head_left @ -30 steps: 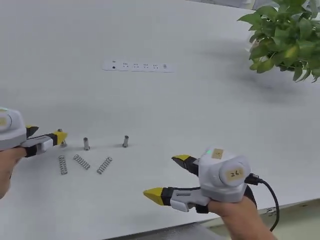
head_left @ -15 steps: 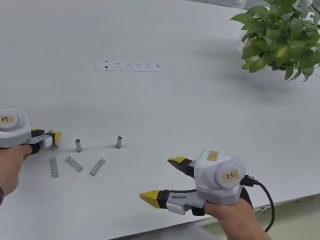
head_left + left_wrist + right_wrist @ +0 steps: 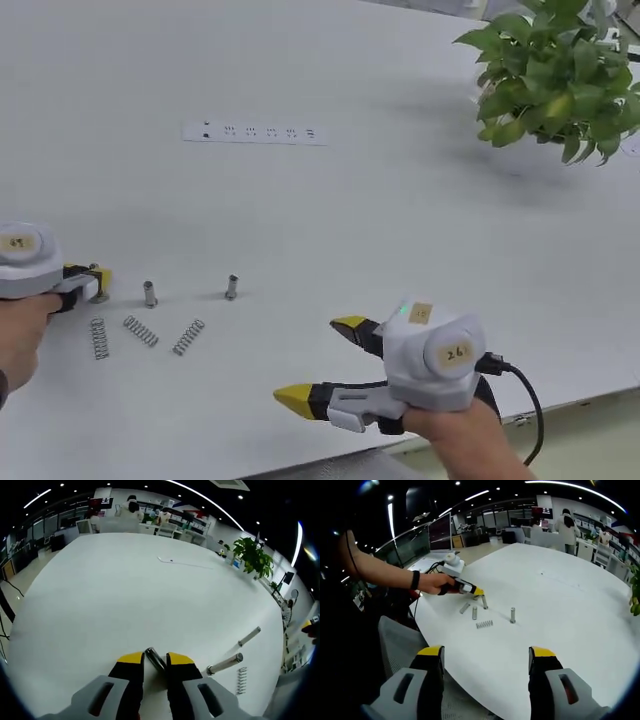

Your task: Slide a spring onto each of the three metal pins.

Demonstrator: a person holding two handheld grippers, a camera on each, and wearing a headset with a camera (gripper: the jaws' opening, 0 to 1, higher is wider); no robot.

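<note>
My left gripper point(image 3: 93, 283) had its yellow-tipped fingers point(image 3: 131, 659) drawn in narrow, pinching the leftmost short grey metal pin point(image 3: 155, 659) on the white tabletop point(image 3: 350, 220); the middle metal pin point(image 3: 150, 293) and the right metal pin point(image 3: 232, 288) stood upright beside it, untouched. On my side of the pins lay three small coiled wire springs, none on a pin: the left spring point(image 3: 99, 338), the middle spring point(image 3: 141, 331), the right spring point(image 3: 188, 337). My right gripper point(image 3: 318, 360) sat near the table's edge, well apart from them; its fingers point(image 3: 431, 652) were spread wide, holding nothing.
</note>
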